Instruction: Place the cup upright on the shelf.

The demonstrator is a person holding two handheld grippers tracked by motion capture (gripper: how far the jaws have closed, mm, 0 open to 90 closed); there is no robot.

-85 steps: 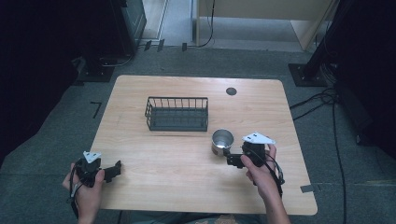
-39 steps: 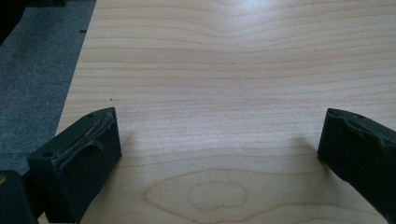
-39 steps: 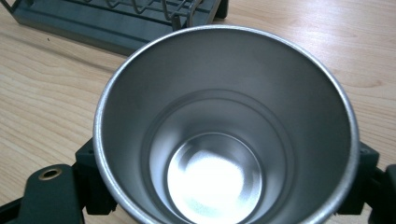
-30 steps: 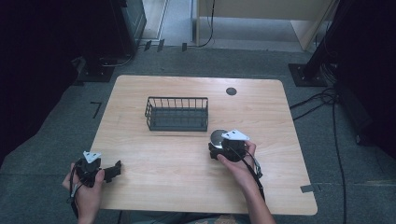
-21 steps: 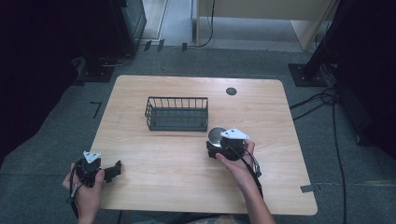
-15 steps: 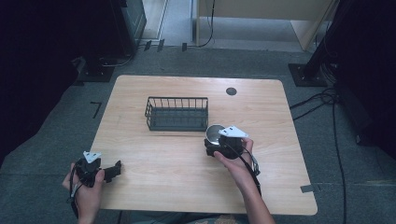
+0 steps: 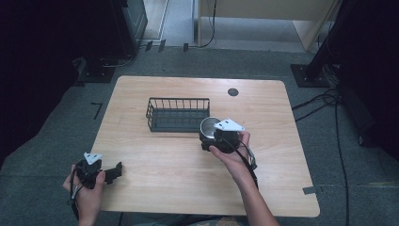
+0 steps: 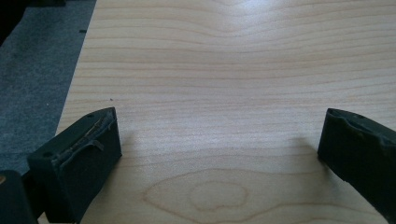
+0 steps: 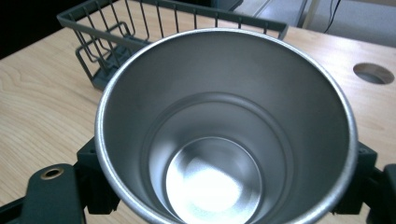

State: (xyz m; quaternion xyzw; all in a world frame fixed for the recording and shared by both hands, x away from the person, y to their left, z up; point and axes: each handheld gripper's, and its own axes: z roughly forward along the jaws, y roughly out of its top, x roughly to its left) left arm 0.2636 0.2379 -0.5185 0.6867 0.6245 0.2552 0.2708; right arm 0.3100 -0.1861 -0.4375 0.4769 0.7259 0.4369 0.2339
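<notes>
The steel cup [image 9: 224,140] sits between the jaws of your right gripper [image 7: 209,138], which are clamped on its wall from both sides; its open mouth faces up toward the gripper camera. Just beyond the cup, past these jaws, stands the black wire basket [image 7: 178,114] on the desk [image 7: 282,155], close to the cup. Your left gripper [image 7: 113,172] is well apart from the cup, at the near left corner of the desk. Its jaws are wide apart, with bare wood between them.
</notes>
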